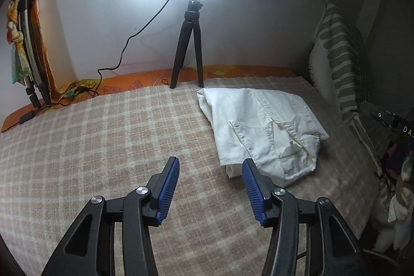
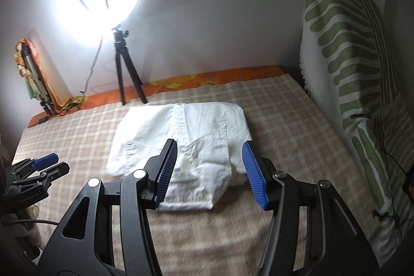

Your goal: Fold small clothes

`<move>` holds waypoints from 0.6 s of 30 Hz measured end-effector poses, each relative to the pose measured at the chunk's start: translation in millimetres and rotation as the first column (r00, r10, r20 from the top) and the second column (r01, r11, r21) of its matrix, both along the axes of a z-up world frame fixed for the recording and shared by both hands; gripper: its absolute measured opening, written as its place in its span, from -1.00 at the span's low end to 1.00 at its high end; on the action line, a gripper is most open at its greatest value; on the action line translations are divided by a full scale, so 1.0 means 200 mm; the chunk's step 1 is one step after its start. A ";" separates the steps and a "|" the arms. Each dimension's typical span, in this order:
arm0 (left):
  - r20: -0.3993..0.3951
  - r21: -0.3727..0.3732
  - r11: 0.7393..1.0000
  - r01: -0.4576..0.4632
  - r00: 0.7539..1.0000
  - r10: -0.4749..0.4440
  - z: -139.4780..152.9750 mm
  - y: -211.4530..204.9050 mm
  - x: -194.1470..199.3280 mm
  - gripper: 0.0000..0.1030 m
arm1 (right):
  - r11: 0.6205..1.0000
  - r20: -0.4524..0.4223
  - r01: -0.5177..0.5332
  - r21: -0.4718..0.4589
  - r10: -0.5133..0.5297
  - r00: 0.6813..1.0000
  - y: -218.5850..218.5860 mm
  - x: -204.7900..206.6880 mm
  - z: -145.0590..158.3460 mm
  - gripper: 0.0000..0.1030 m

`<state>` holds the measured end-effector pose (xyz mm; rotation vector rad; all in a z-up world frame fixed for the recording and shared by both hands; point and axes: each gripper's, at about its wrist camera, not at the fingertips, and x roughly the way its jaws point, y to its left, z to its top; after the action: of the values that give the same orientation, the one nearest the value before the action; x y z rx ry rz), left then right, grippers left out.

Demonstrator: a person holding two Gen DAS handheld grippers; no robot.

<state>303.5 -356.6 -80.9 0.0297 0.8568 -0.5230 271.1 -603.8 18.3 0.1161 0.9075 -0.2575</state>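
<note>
While both pairs of blue pads stand apart with nothing between them, the folded white shorts (image 2: 181, 146) lie on the checked blanket (image 1: 103, 146). They sit beyond the right gripper (image 2: 209, 146) fingertips, and just right of the left gripper (image 1: 211, 163).

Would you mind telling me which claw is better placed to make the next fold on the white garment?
The right claw, probably: it is open and looks straight onto the folded white garment. The left claw, also open, is over bare checked blanket, with the garment off to its right.
</note>
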 end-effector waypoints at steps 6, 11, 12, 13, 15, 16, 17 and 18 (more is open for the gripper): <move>0.049 -0.027 0.999 0.024 0.999 -0.023 0.13 0.11 -0.21 0.06 | 1.000 0.018 0.000 -0.013 0.000 1.000 0.15 -0.19 0.13 0.07; 0.102 -0.024 0.999 0.040 0.994 -0.037 0.20 0.22 -0.41 0.10 | 1.000 0.036 0.007 -0.019 -0.006 0.999 0.27 -0.32 0.19 0.07; 0.109 -0.026 0.999 0.043 0.993 -0.040 0.21 0.24 -0.45 0.12 | 1.000 0.039 0.006 -0.017 -0.005 0.999 0.30 -0.35 0.20 0.07; 0.116 -0.028 0.999 0.046 0.992 -0.043 0.21 0.26 -0.49 0.14 | 1.000 0.040 0.006 -0.014 -0.006 0.999 0.33 -0.38 0.20 0.07; 0.133 -0.025 0.998 0.052 0.990 -0.048 0.22 0.31 -0.56 0.20 | 1.000 0.048 0.007 -0.012 -0.006 0.999 0.39 -0.43 0.21 0.07; 0.143 -0.021 0.998 0.055 0.988 -0.051 0.23 0.33 -0.59 0.23 | 1.000 0.050 0.010 -0.013 -0.010 0.999 0.42 -0.45 0.21 0.07; 0.153 -0.017 0.998 0.057 0.987 -0.053 0.23 0.35 -0.63 0.25 | 1.000 0.051 0.012 -0.014 -0.011 0.999 0.45 -0.48 0.21 0.07; 0.159 -0.018 0.998 0.058 0.986 -0.054 0.23 0.38 -0.66 0.29 | 1.000 0.051 0.013 -0.019 -0.012 0.999 0.48 -0.50 0.21 0.07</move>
<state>172.3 -281.0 -35.4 0.0740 0.6959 -0.5755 171.0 -508.0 61.3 0.1098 0.8540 -0.2739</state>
